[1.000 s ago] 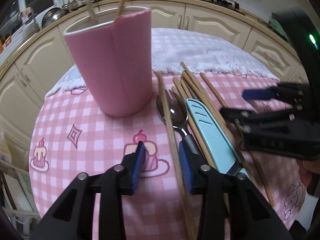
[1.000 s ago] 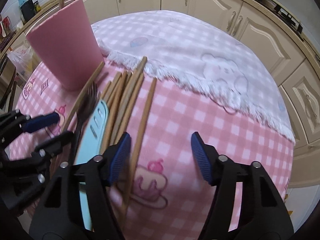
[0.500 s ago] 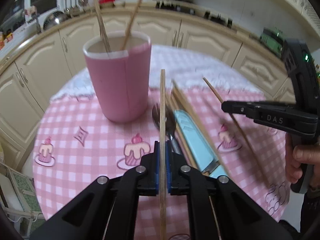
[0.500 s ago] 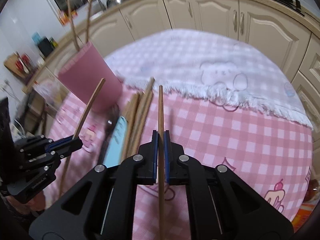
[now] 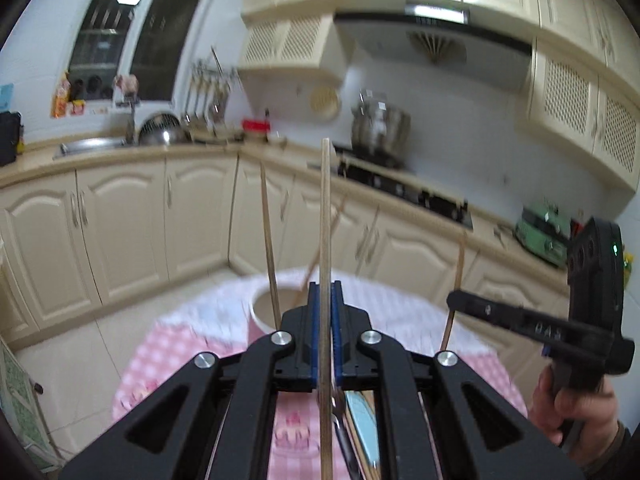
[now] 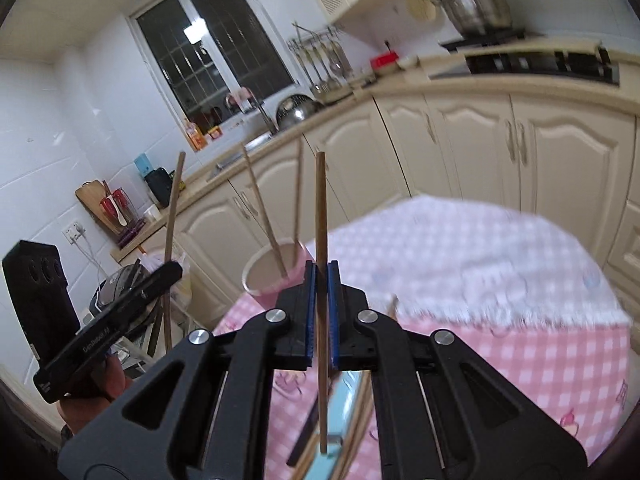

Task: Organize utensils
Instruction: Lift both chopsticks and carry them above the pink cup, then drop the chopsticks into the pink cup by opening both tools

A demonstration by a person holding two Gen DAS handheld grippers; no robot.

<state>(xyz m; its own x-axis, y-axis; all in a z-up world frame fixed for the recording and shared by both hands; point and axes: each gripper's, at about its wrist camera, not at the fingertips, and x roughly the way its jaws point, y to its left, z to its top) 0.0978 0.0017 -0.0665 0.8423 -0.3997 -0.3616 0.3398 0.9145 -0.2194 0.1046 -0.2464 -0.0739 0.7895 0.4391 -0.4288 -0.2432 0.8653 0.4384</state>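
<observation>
**A:** What has changed in the last second?

**B:** A second ago both sets of jaws stood released, low over the utensils on the table. Half a second ago each had clenched on one chopstick. Now both are raised and tipped up, so the cameras look across the kitchen instead of down at the cloth.

**A:** So each holds something?

**B:** Yes. The left gripper is clamped on a chopstick that stands upright through its blue pads. The right gripper is clamped on its own stick, also upright, with the lower end hanging over the pile.

**A:** Where is the cup?

**B:** The pink cup stands ahead of both grippers at the far side of the table. Two chopsticks already lean inside it. In the left view only its rim shows, just behind the jaws.

**A:** And what is left on the table?

**B:** A light blue knife, a spoon and several more chopsticks lie below the grippers, partly hidden by the fingers. The picture is blurred there, so I can't count them.

**A:** What does that mean for the job?

**B:** I judge it early: two sticks are stowed, two are lifted, the rest wait. Next, each stick probably needs its lower end brought over the cup's mouth before release. With both arms converging on one opening, the sticks could knock each other or those already inside.
</observation>
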